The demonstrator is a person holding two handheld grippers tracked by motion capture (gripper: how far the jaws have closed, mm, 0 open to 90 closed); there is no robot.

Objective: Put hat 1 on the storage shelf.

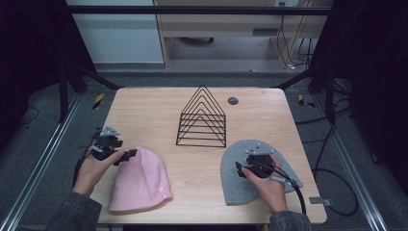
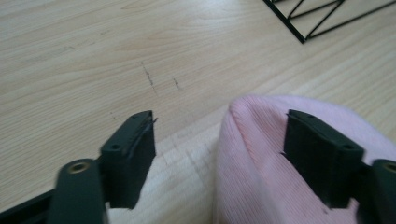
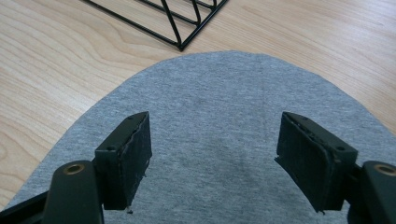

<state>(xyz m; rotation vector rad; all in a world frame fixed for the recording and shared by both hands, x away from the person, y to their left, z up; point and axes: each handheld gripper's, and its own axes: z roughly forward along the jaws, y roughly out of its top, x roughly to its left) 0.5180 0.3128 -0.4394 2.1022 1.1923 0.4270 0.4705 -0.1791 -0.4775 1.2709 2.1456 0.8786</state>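
Left gripper [image 1: 129, 155]: jaws apart, straddling the far left edge of the pink hat [image 1: 139, 180].
Right gripper [image 1: 239, 167]: jaws apart over the grey hat [image 1: 235, 166].
Rack [image 1: 202, 118]: black wire, upright, far centre of the table [image 1: 144, 110].

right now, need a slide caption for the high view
Person holds open left gripper at pink hat and open right gripper over grey hat, wire rack behind.

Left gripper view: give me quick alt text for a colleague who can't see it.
The left gripper is open, its two black jaws straddling the rounded top edge of a pink knit beanie lying on a light wooden table. A corner of a black wire rack shows at upper right.
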